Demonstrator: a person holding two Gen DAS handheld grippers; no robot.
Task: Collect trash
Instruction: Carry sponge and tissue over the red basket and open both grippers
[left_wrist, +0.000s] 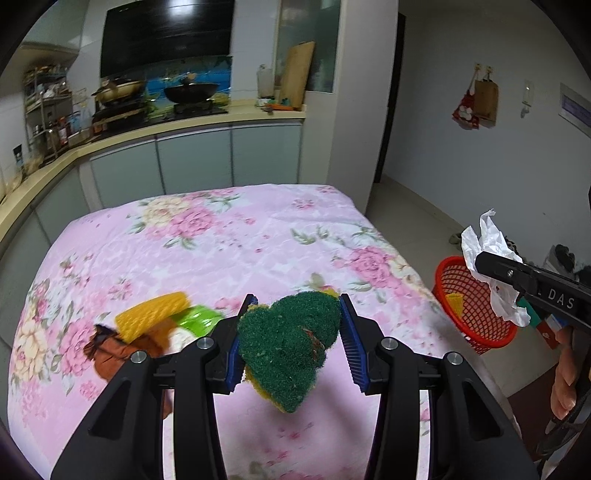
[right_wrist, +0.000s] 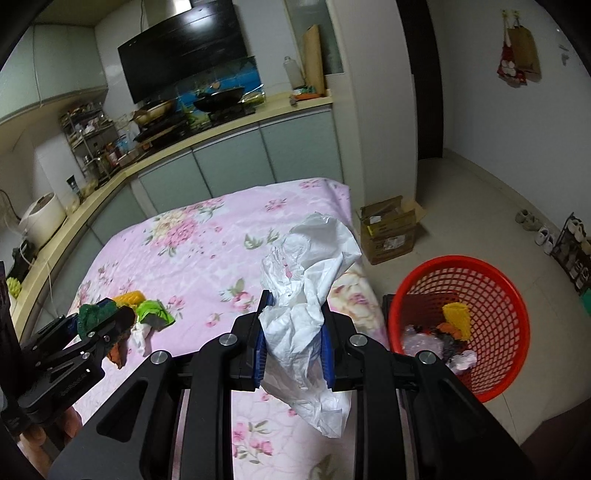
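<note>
The left hand-held gripper (left_wrist: 295, 332) is clamped on a green scouring sponge (left_wrist: 291, 347), held in the air above the counter (left_wrist: 240, 240) with its pink floral cloth. The right hand-held gripper (right_wrist: 293, 332) pinches a crumpled white plastic bag (right_wrist: 310, 280) beside the counter's edge. More trash (left_wrist: 155, 325) lies on the cloth, and the red basket (right_wrist: 498, 295) on the floor holds some scraps.

1. The left gripper (left_wrist: 295, 332) has black angular linkage arms, silver round bolts and blue ribbed pads (left_wrist: 352, 343).
2. The right gripper (right_wrist: 293, 339) matches it; white letters "DAS" mark its side, at 3 o'clock in the left view.
</note>
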